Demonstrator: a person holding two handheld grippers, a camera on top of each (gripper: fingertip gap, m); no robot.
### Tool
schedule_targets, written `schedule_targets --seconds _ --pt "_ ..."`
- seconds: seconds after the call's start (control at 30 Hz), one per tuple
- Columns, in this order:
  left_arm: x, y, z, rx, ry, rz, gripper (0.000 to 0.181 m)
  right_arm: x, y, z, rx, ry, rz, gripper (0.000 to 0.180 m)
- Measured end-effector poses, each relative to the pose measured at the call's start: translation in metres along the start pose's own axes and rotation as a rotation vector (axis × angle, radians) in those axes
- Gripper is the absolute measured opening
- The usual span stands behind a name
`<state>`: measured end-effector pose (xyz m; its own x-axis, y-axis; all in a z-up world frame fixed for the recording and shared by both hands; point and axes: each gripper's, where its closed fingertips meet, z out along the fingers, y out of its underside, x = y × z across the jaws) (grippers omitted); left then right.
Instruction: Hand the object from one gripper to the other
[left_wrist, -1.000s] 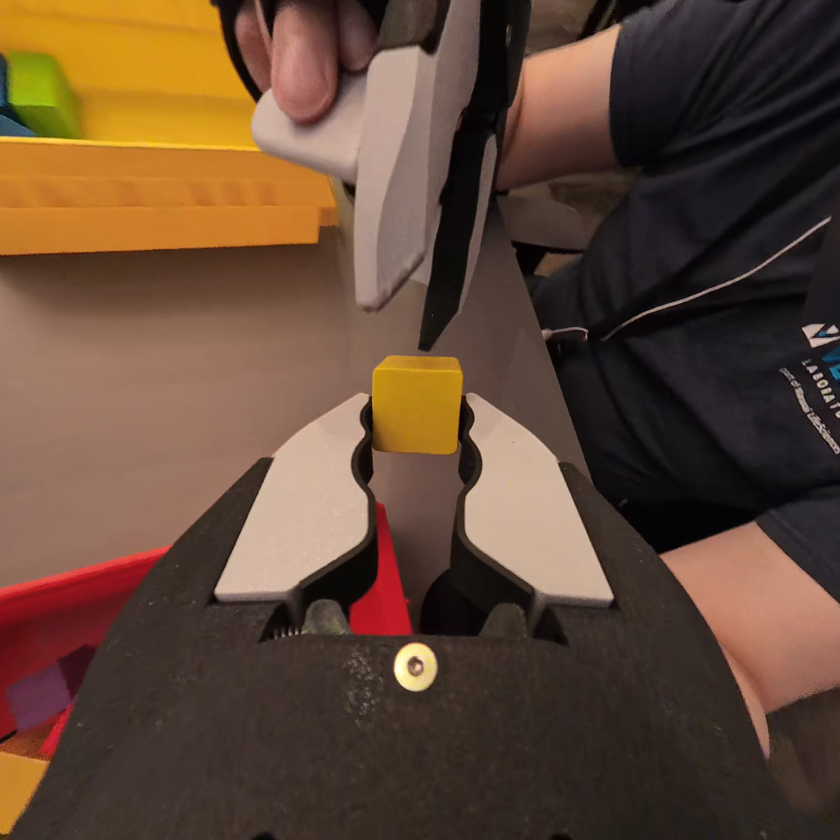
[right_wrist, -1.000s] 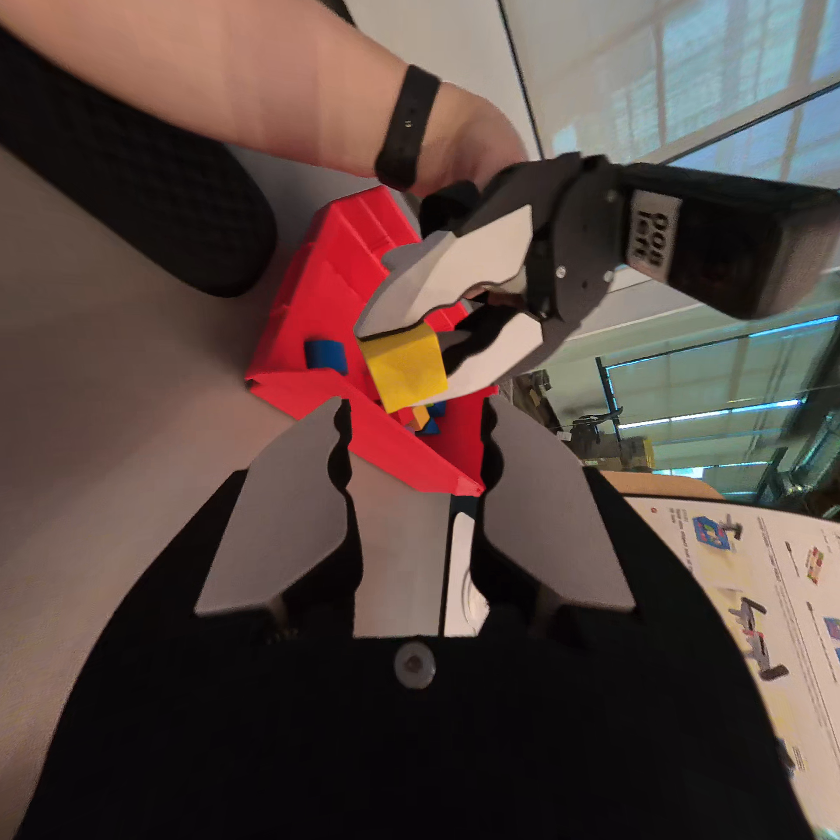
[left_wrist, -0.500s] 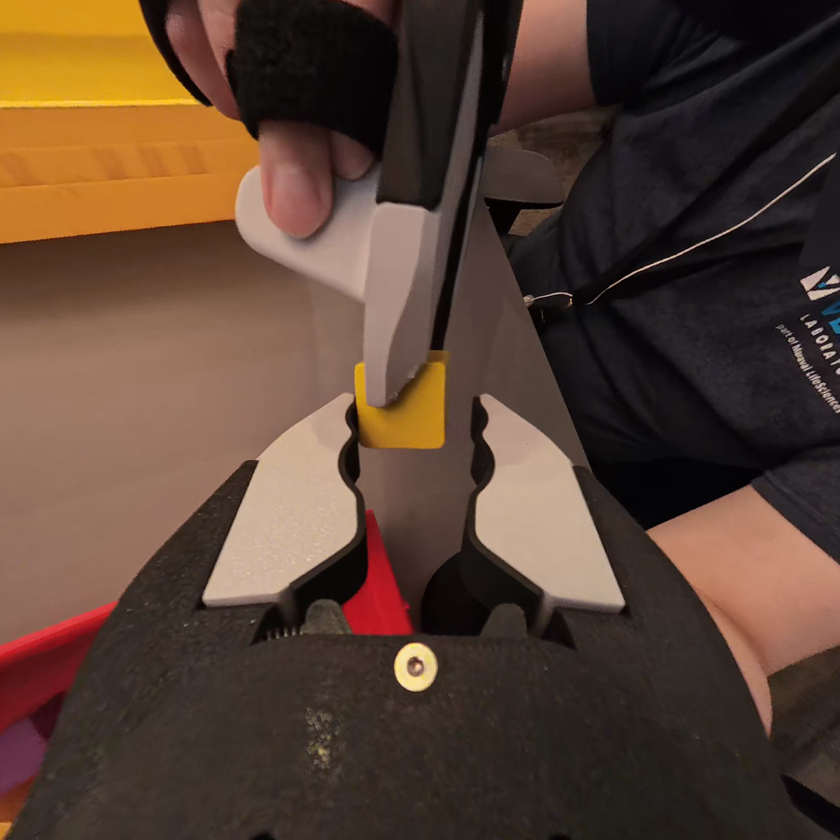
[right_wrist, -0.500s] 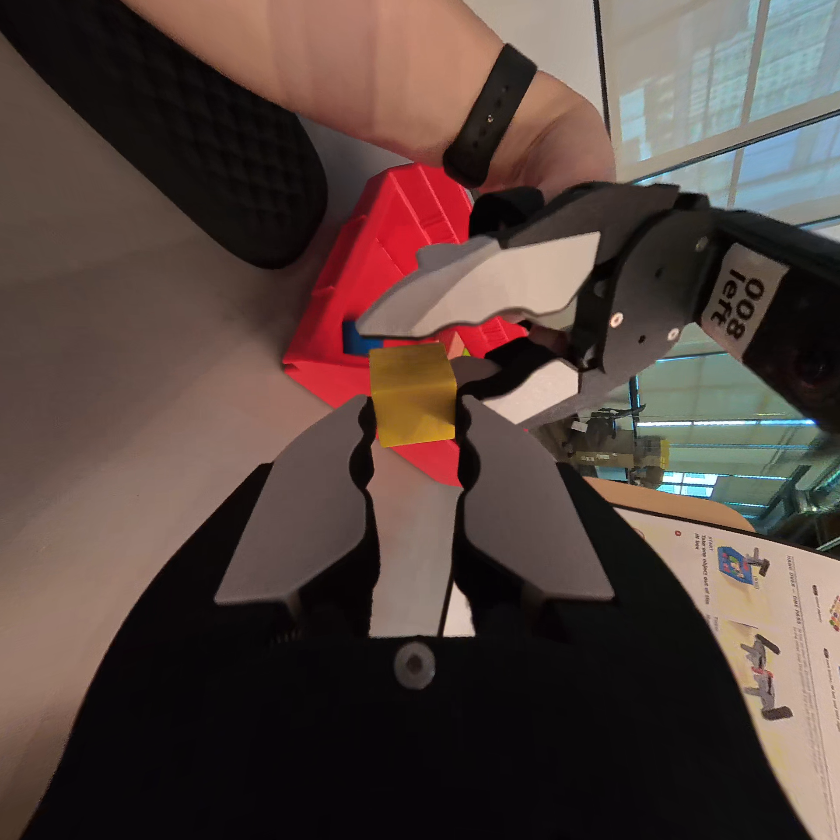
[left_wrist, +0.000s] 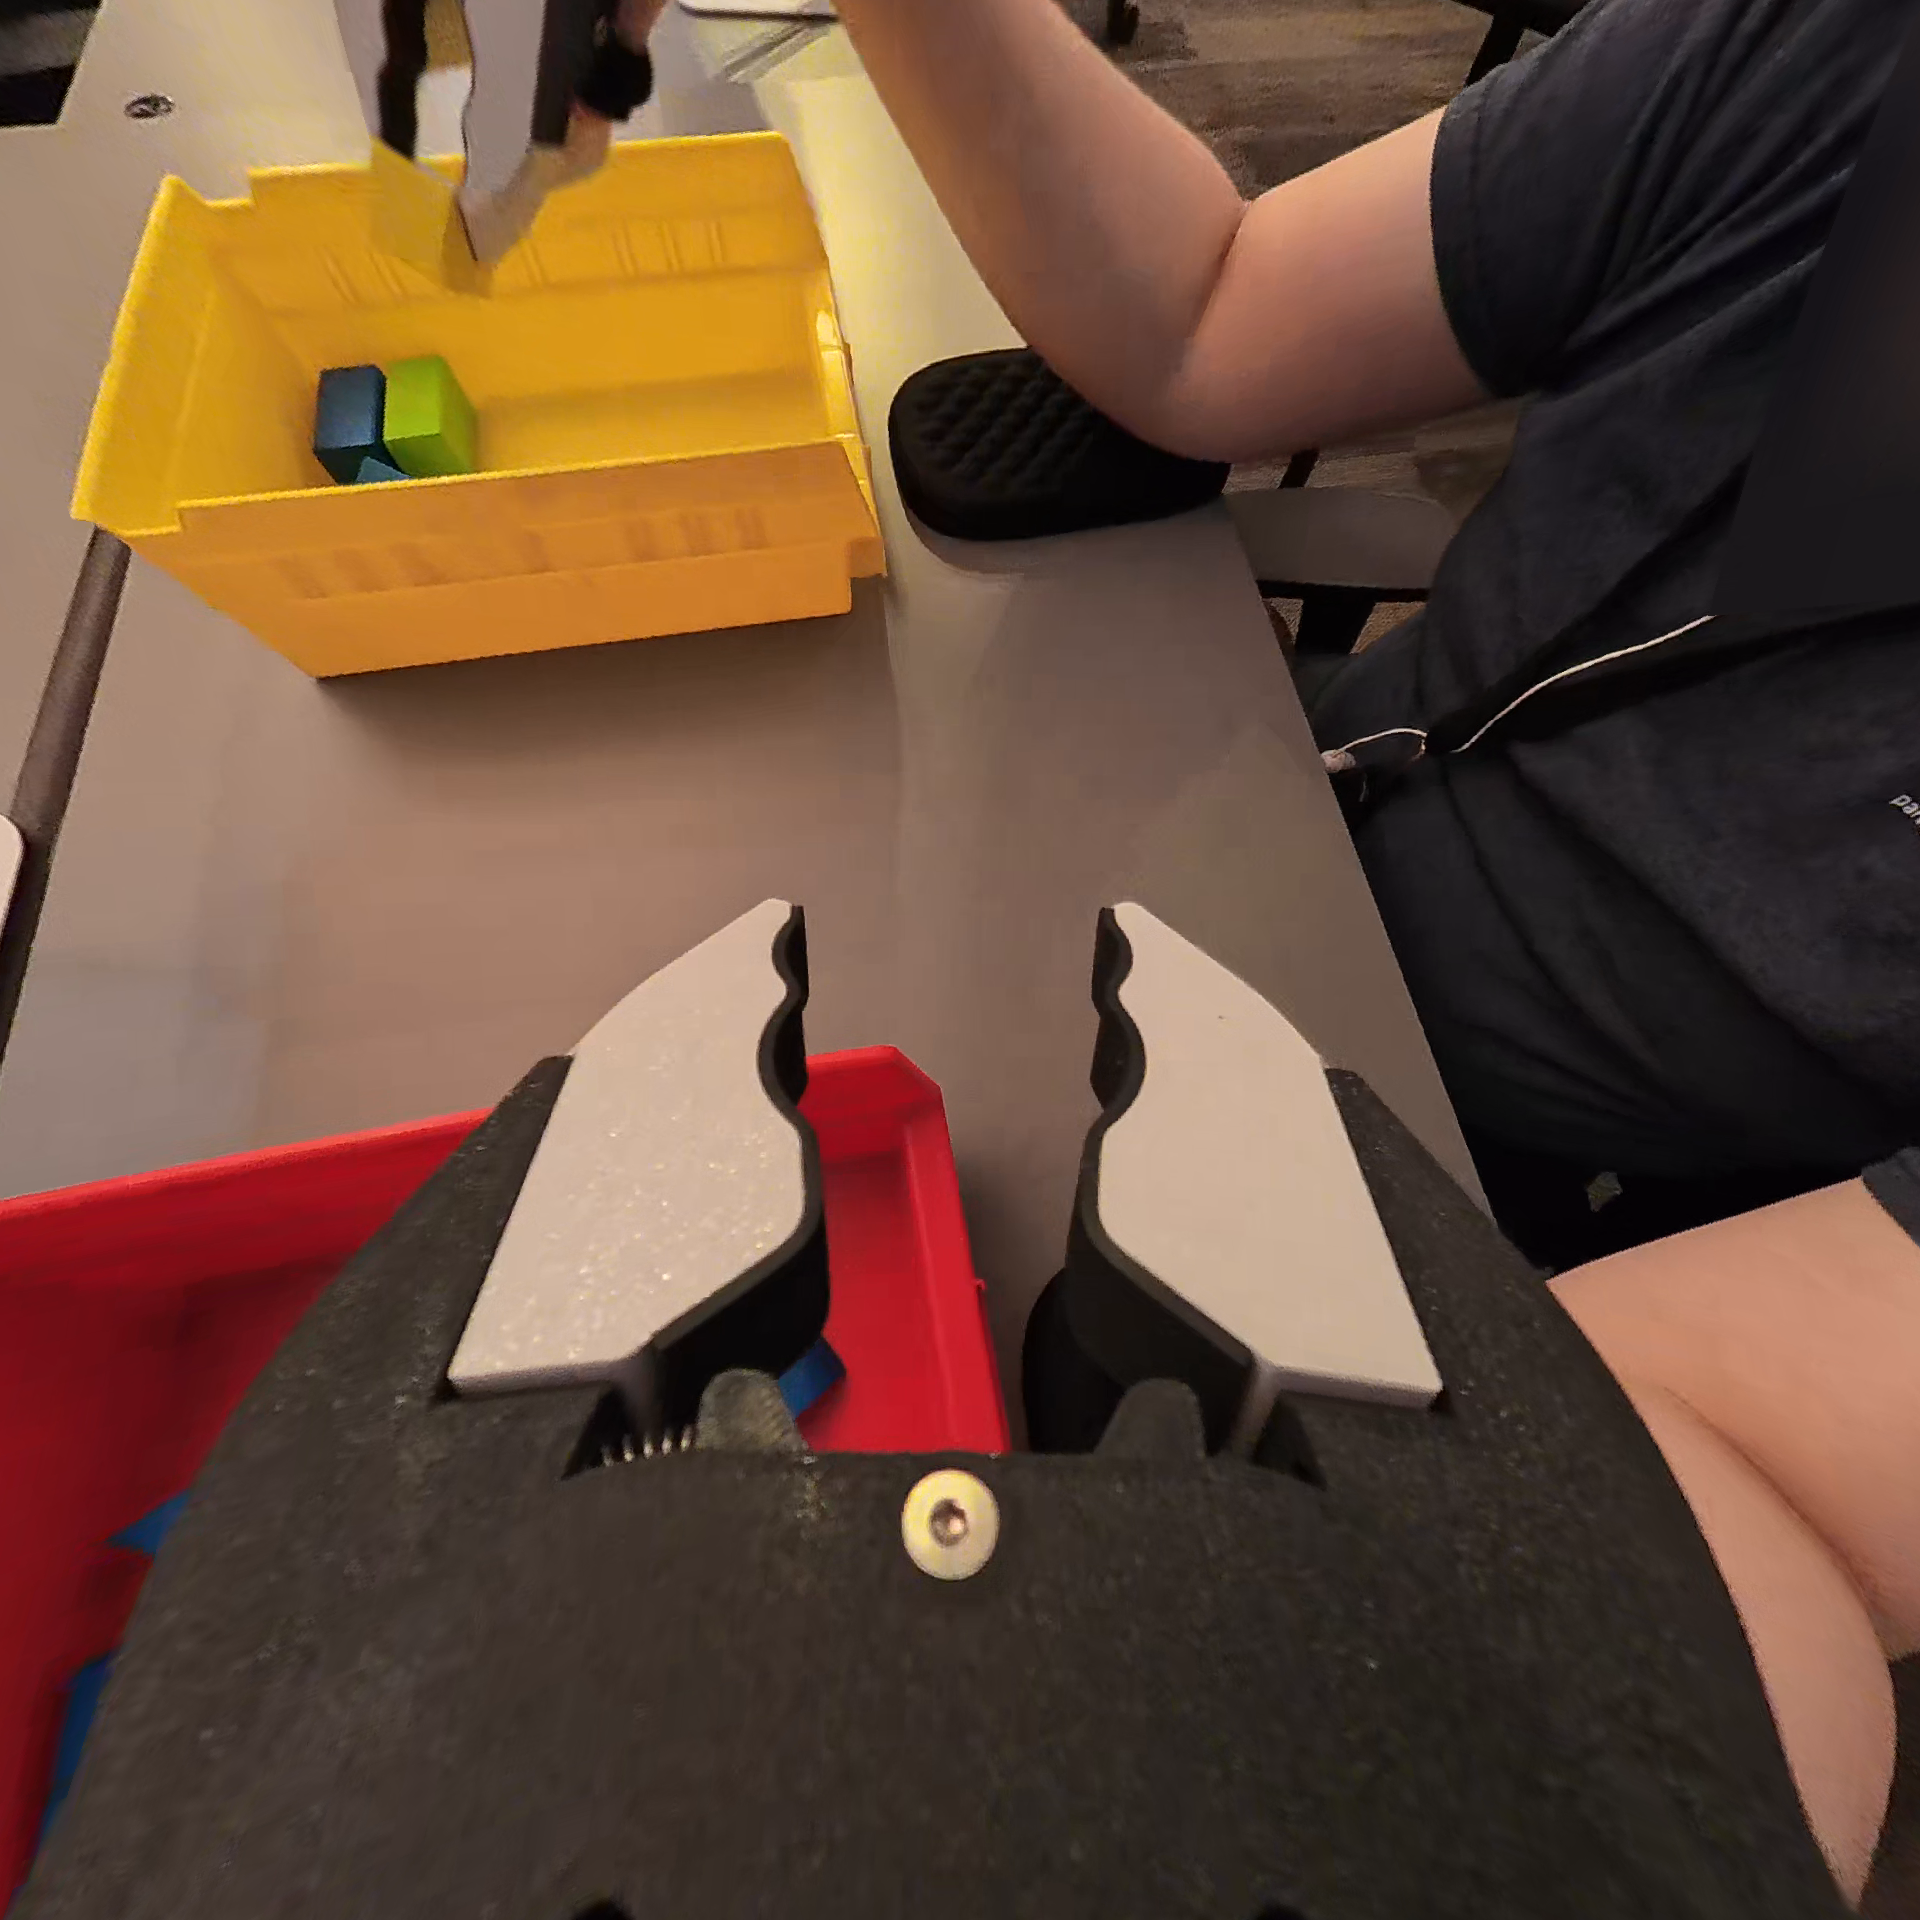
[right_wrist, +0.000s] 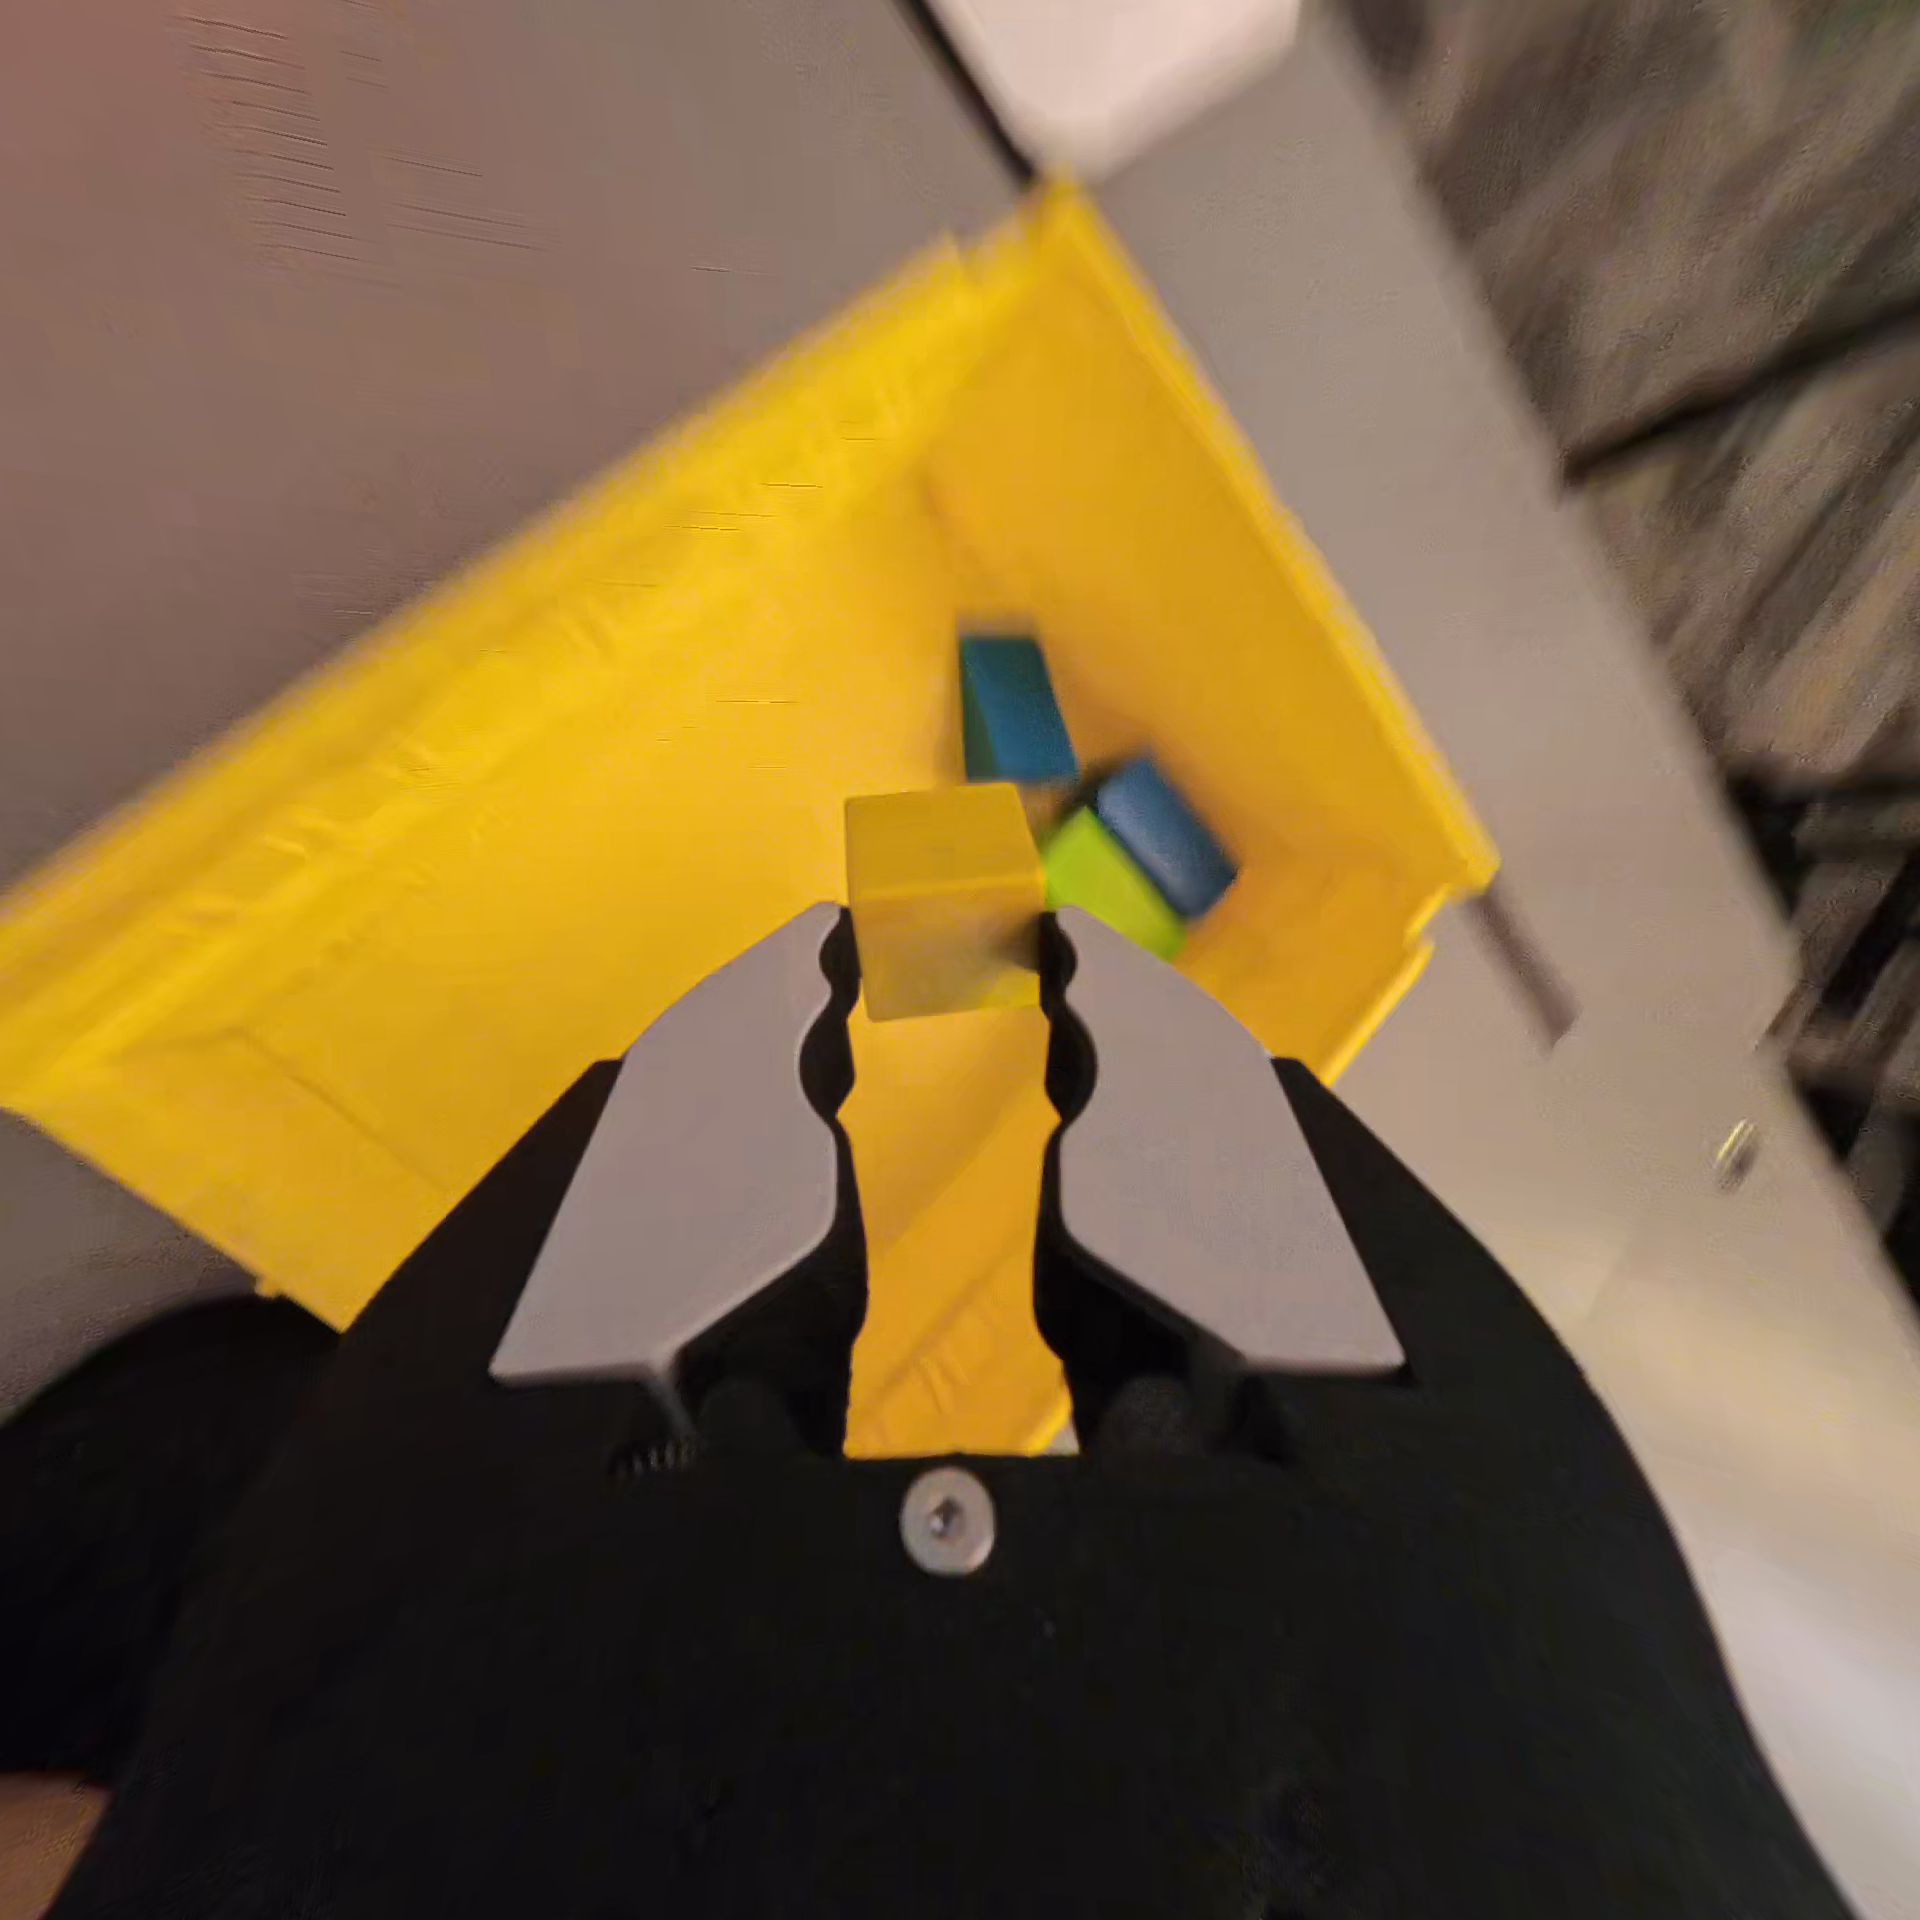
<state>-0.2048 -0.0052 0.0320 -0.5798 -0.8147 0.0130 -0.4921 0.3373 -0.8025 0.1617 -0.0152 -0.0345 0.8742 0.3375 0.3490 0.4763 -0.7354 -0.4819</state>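
My right gripper (right_wrist: 940, 920) is shut on a yellow cube (right_wrist: 940, 894), with both pads pressed on its sides. It holds the cube above the inside of a yellow bin (right_wrist: 520, 831). In the left wrist view the right gripper (left_wrist: 478, 239) hangs over the far side of that yellow bin (left_wrist: 520, 582). My left gripper (left_wrist: 951, 914) is open and empty above the grey table, over the corner of a red bin (left_wrist: 904, 1143).
A green cube (right_wrist: 1101, 883) and two blue blocks (right_wrist: 1013, 712) lie in the yellow bin. A black padded rest (left_wrist: 1039, 447) lies right of the bin, under a person's arm (left_wrist: 1195, 260). The table edge runs along the right.
The right gripper shut on the yellow cube while the left still held it. The left gripper then opened and let go. The right carried the cube away over the yellow bin.
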Motion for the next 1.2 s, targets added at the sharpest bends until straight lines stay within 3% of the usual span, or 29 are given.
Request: schedule_targets --seconds 0.1,0.23,0.43,0.77,0.9,1.1,1.2 --pt "0.002 -0.001 0.002 -0.012 -0.001 0.006 0.052 0.012 0.055 0.040 -0.272 -0.045 0.212 0.034" --pt "0.002 0.001 0.006 -0.039 -0.002 0.007 0.053 0.014 0.076 0.069 -0.423 -0.034 0.460 0.034" --pt "0.001 0.003 0.007 -0.045 0.008 0.000 0.052 0.030 0.089 0.082 -0.494 0.108 0.537 0.035" --pt "-0.003 0.006 0.005 -0.050 -0.011 -0.010 0.050 0.032 0.095 0.096 -0.527 0.140 0.547 0.035" --pt "-0.026 0.015 -0.010 -0.051 -0.143 -0.077 0.047 0.031 0.095 0.095 -0.538 0.134 0.539 0.037" --pt "-0.085 0.077 -0.052 -0.251 -0.534 -0.357 0.045 0.030 0.073 0.085 -0.432 0.099 0.515 0.043" --pt "-0.103 0.102 -0.053 -0.324 -0.586 -0.437 0.043 0.029 0.056 0.074 -0.349 0.069 0.509 0.043"
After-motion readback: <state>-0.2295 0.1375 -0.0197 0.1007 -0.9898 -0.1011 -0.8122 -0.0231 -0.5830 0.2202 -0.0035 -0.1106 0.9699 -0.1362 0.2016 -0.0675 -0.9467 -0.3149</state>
